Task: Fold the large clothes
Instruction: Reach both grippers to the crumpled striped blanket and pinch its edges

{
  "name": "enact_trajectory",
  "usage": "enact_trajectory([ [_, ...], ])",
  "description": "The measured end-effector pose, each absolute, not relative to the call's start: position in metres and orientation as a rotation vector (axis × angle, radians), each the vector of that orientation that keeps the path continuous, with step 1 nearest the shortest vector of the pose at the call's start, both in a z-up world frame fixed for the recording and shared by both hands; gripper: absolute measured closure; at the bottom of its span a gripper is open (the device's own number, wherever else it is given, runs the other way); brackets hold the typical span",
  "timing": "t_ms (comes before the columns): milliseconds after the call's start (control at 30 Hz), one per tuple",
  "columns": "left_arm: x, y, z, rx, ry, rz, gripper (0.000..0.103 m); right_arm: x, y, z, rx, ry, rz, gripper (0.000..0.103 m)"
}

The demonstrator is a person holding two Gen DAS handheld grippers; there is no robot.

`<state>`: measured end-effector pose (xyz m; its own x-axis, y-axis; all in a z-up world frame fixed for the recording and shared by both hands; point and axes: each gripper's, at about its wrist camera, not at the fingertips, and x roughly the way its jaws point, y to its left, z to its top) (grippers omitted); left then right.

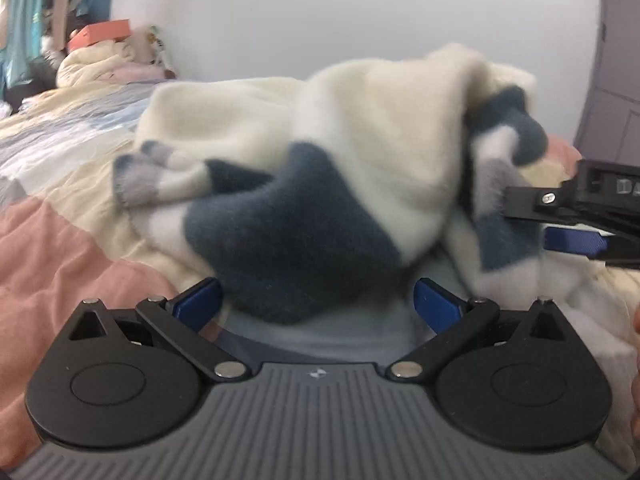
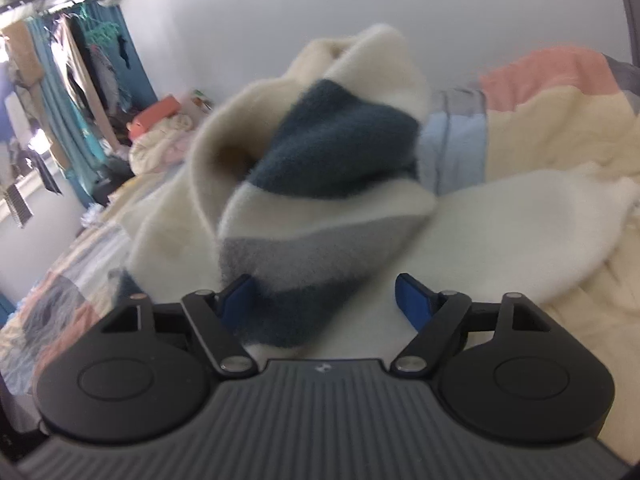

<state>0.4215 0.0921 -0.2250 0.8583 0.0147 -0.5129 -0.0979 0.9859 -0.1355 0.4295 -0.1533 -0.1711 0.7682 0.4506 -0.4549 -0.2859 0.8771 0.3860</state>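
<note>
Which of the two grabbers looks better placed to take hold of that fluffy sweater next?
Probably the right gripper: the sweater has a striped fold lying against one blue finger. Left gripper is open too, with bulkier fabric between.

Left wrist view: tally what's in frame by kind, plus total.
Grippers: 2, the left gripper and the right gripper at the right edge
Fleece garments: 1, the cream and dark blue fleece
Patchwork quilts: 1, the quilt
Orange boxes: 1, the orange box
Total: 5
</note>
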Motion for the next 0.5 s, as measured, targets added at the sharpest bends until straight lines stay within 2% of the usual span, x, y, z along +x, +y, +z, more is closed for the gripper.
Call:
enact_trajectory([
  [100, 0.425, 0.097, -0.225, -0.180, 0.522, 0.075, 0.009, 0.426, -0.150, -0.169, 0.323, 0.548, 0.478, 0.025],
  [133, 0.426, 0.100, -0.224, -0.191, 0.505, 0.079, 0.014, 0.426, -0.146, -0.170, 0.294, 0.558, 0.492, 0.030],
  [167, 0.426, 0.104, -0.224, -0.210, 0.489, 0.072, 0.019, 0.427, -0.143, -0.174, 0.272, 0.572, 0.500, 0.046],
  [200, 0.427, 0.109, -0.225, -0.232, 0.478, 0.066, 0.022, 0.427, -0.142, -0.176, 0.271, 0.596, 0.506, 0.052],
  [267, 0.429, 0.120, -0.224, -0.288, 0.468, 0.077, 0.047, 0.424, -0.148, -0.174, 0.304, 0.604, 0.490, 0.081],
  [300, 0.429, 0.127, -0.223, -0.321, 0.465, 0.082, 0.052, 0.422, -0.151, -0.172, 0.306, 0.594, 0.476, 0.084],
  [367, 0.422, 0.138, -0.221, -0.384, 0.449, 0.078, 0.076, 0.414, -0.157, -0.165, 0.302, 0.574, 0.463, 0.088],
  [433, 0.416, 0.148, -0.215, -0.415, 0.427, 0.073, 0.084, 0.409, -0.163, -0.160, 0.285, 0.559, 0.442, 0.089],
  [500, 0.408, 0.157, -0.206, -0.442, 0.392, 0.069, 0.087, 0.405, -0.170, -0.154, 0.274, 0.546, 0.420, 0.090],
])
